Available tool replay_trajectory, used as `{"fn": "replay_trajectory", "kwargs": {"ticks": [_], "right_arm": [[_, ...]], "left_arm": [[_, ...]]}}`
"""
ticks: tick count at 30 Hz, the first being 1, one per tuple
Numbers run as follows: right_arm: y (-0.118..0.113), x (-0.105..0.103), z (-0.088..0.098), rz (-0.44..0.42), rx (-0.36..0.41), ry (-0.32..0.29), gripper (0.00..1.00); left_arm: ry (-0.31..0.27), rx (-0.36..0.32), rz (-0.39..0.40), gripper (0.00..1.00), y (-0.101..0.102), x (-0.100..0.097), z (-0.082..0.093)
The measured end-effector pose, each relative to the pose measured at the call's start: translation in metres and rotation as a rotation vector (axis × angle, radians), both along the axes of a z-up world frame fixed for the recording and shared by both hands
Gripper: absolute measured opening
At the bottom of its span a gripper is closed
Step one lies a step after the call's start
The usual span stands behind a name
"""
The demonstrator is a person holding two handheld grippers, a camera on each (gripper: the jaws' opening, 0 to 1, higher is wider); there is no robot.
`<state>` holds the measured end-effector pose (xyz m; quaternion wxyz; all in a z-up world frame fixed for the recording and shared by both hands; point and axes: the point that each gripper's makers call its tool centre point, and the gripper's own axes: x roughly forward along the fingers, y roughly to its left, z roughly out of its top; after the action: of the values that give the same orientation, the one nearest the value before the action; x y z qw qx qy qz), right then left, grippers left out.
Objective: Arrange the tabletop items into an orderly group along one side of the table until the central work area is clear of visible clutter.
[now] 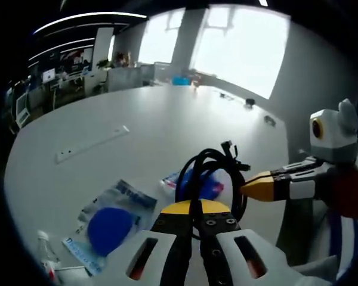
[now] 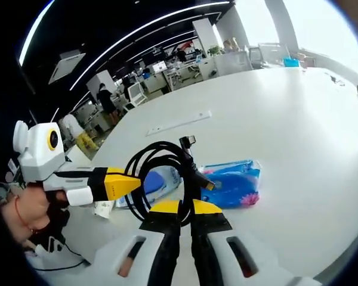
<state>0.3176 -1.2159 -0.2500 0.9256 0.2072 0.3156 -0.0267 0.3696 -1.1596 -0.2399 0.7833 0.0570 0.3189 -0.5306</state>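
Large pale table (image 1: 137, 131), long and mostly bare; flat strip (image 1: 90, 143) lying mid-surface

Clear packet with blue disc (image 1: 110, 225) flat on table, near left gripper's side

Blue tissue pack (image 2: 234, 182) flat on table just beyond coil

Coiled black cable (image 1: 210, 179) held up off table, plug end poking out at top

Left gripper (image 1: 196, 208): jaws together, clamped on cable loop

Right gripper (image 2: 180, 207): jaws together, pinching same coil; in left gripper view its yellow tip sits at coil's right edge
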Motion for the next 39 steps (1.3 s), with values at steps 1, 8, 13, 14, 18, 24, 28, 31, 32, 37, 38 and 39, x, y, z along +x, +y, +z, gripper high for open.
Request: {"fn": "replay_trajectory", "kwargs": {"ticks": [1, 8, 13, 14, 18, 24, 28, 31, 32, 37, 38, 39], "right_arm": [[-0.001, -0.001, 0.0, 0.0, 0.0, 0.001, 0.02], [-0.008, -0.01, -0.004, 0.003, 0.016, 0.02, 0.02], [-0.012, -0.017, -0.009, 0.013, 0.022, 0.039, 0.02], [-0.013, -0.018, -0.01, 0.013, 0.029, 0.045, 0.02], [-0.017, -0.024, -0.016, 0.021, 0.046, 0.059, 0.02], [-0.02, -0.031, -0.022, 0.03, 0.057, 0.082, 0.02], [-0.021, -0.036, -0.03, 0.051, 0.067, 0.112, 0.02], [-0.021, -0.04, -0.035, 0.06, 0.08, 0.132, 0.02], [-0.02, -0.041, -0.039, 0.068, 0.083, 0.146, 0.02], [-0.015, -0.046, -0.051, 0.097, 0.102, 0.19, 0.02], [-0.014, -0.047, -0.053, 0.101, 0.104, 0.197, 0.02], [-0.013, -0.049, -0.057, 0.107, 0.107, 0.209, 0.02]], "left_arm": [[0.003, -0.001, 0.0, 0.0, -0.001, -0.001, 0.0], [0.016, 0.001, 0.002, 0.0, -0.008, -0.01, -0.005], [0.03, 0.003, 0.006, 0.0, -0.012, -0.018, -0.01], [0.032, 0.003, 0.007, 0.0, -0.013, -0.019, -0.011], [0.043, 0.01, 0.007, 0.0, -0.016, -0.024, -0.017], [0.071, 0.015, 0.018, 0.0, -0.019, -0.032, -0.025], [0.092, 0.021, 0.026, 0.0, -0.019, -0.038, -0.033], [0.114, 0.026, 0.041, 0.0, -0.018, -0.042, -0.04], [0.124, 0.03, 0.045, 0.0, -0.017, -0.044, -0.043], [0.155, 0.048, 0.064, 0.0, -0.013, -0.048, -0.056], [0.165, 0.055, 0.067, 0.0, -0.012, -0.05, -0.059], [0.174, 0.06, 0.071, 0.0, -0.011, -0.051, -0.062]]}}
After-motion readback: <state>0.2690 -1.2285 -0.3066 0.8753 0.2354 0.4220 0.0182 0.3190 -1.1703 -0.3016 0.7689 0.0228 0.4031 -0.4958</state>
